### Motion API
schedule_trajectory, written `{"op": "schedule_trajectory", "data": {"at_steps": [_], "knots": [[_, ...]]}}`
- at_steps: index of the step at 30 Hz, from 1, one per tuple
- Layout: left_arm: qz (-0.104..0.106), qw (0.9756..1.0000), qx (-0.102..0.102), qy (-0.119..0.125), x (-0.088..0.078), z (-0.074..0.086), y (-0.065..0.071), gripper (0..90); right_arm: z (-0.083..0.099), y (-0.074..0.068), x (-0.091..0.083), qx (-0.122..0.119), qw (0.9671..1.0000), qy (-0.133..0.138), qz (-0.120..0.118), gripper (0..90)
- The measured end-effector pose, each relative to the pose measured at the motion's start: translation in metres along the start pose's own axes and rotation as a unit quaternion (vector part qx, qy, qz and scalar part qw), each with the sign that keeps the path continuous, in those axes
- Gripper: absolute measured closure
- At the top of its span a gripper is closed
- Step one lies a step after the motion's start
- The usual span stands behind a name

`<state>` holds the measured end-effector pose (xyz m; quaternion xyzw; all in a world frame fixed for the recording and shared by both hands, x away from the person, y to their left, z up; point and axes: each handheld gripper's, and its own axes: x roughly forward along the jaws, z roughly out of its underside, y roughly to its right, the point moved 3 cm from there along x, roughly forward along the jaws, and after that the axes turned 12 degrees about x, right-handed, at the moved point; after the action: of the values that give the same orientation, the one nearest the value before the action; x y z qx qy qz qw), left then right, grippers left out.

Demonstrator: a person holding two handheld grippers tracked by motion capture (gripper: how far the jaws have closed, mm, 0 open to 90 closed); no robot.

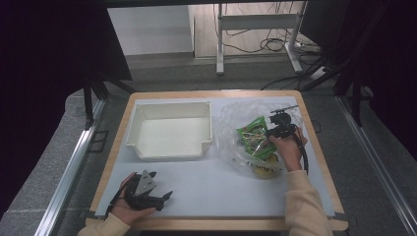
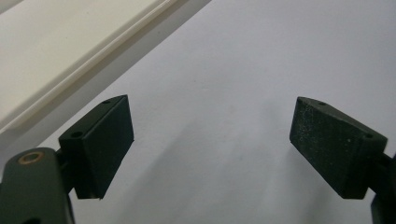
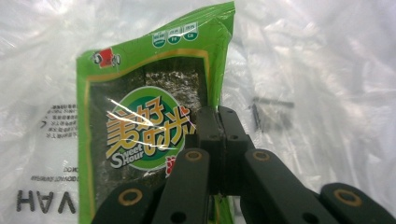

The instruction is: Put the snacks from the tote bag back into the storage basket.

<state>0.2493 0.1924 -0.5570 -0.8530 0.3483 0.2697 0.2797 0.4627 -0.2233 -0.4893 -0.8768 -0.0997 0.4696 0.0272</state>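
The green snack packet (image 3: 149, 126) lies among the clear plastic bag (image 1: 241, 118) right of the white tray (image 1: 169, 129), its long axis running up the right gripper view. The right gripper (image 3: 219, 126) pinches its edge; the left gripper (image 2: 210, 140) rests near the table's front edge, jaws spread.

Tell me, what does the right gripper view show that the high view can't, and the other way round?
The right gripper view alone gives the "Sweet Hour" print and the jaws shut on the green snack packet. The high view alone gives the white tray, the left gripper and the right gripper in its hand. Both show the packet and the clear plastic bag.
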Motion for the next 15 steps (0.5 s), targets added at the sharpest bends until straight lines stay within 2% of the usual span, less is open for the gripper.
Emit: {"op": "schedule_trajectory", "data": {"at_steps": [2,11,15], "knots": [[0.000,1.0000,-0.002,0.002,0.000,0.000,0.000,13.4,-0.002,0.002,-0.007,0.004,0.9999,0.013,-0.005,89.9],[-0.002,1.0000,-0.003,0.001,0.000,0.001,0.000,13.4,-0.005,0.007,-0.018,0.008,0.9993,0.034,-0.012,90.0],[-0.003,1.0000,-0.003,0.001,-0.001,0.001,-0.001,13.4,-0.007,0.011,-0.026,0.016,0.9983,0.053,-0.019,90.0]]}}
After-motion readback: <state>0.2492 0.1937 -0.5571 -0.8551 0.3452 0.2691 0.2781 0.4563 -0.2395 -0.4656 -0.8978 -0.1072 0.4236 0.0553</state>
